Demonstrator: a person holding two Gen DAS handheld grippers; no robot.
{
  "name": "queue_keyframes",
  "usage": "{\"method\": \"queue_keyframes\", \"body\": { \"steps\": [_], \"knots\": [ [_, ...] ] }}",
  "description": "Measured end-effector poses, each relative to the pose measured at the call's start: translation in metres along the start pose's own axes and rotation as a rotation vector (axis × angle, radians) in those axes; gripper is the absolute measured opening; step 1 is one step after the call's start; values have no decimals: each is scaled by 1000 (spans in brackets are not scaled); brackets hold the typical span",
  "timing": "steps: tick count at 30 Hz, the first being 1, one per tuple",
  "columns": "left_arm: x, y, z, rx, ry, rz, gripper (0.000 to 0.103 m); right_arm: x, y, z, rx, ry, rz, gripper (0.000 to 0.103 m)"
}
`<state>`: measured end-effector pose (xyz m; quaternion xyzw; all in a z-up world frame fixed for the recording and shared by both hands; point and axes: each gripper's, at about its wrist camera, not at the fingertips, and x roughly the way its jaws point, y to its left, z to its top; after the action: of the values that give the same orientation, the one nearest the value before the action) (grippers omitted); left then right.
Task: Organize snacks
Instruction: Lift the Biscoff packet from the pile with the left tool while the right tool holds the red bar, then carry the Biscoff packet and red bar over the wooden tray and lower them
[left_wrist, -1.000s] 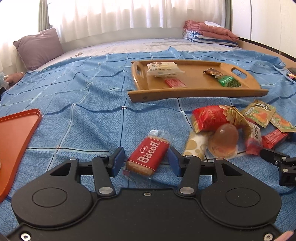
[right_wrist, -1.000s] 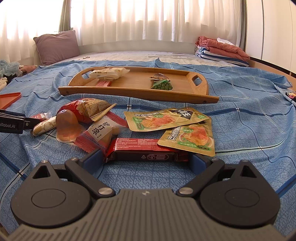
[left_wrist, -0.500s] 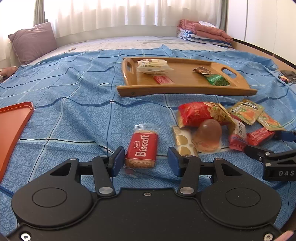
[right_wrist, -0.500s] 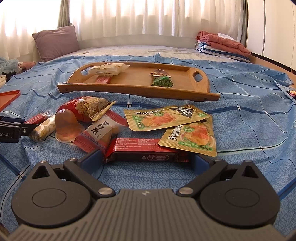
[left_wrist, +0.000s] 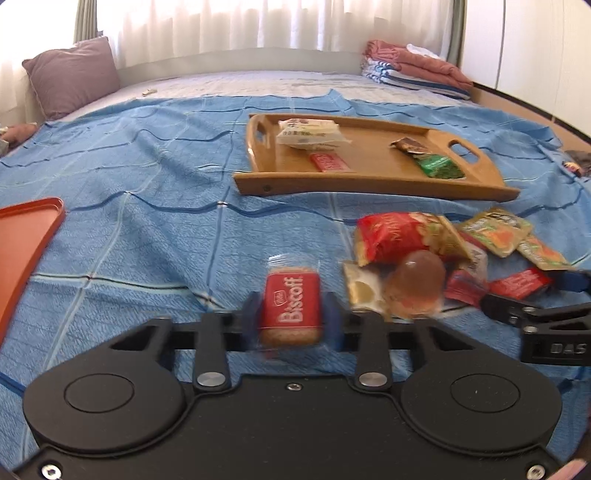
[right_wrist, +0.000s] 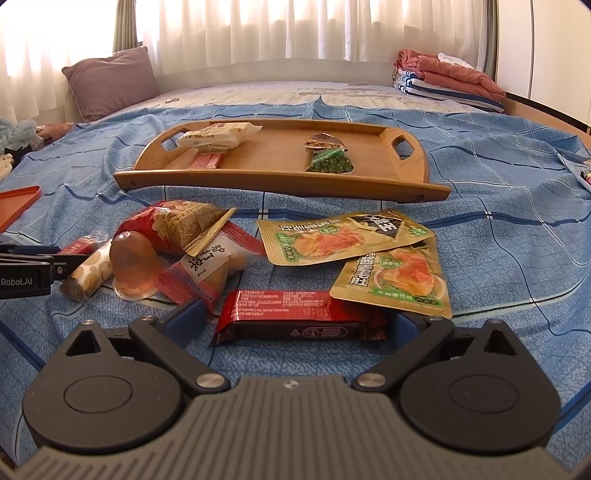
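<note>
A red Biscoff biscuit packet (left_wrist: 290, 302) lies on the blue bedspread between the fingers of my left gripper (left_wrist: 291, 319). The jaws are closing and the blue pads touch both sides of the packet. In the right wrist view a dark red wrapped bar (right_wrist: 295, 310) lies crosswise between the wide jaws of my right gripper (right_wrist: 295, 321). Those jaws are closing, with a small gap still beside the left pad. A wooden tray (left_wrist: 369, 181) farther back holds a white packet, a small red one and a green one.
A pile of loose snacks sits between the grippers: a red bag (left_wrist: 391, 236), a jelly cup (left_wrist: 417, 284) and two green-gold pouches (right_wrist: 343, 236). An orange tray (left_wrist: 22, 236) lies at the left. A pillow and folded blankets rest at the bed's far end.
My left jaws have closed in from well apart onto the Biscoff packet, which now lies straight between them instead of slanted. The right wrist view is almost unchanged.
</note>
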<state>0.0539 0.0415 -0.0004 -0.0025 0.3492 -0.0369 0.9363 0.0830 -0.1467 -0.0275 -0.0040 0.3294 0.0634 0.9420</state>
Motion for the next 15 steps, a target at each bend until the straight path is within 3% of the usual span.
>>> {"method": "queue_keyframes", "body": {
  "steps": [8, 15],
  "knots": [
    [-16, -6, 0, 20, -32, -3, 32, -15, 9, -4, -21, -41, 1, 72],
    [-32, -1, 14, -2, -86, -2, 32, -29, 7, -4, 32, -38, 68, 69]
  ]
}}
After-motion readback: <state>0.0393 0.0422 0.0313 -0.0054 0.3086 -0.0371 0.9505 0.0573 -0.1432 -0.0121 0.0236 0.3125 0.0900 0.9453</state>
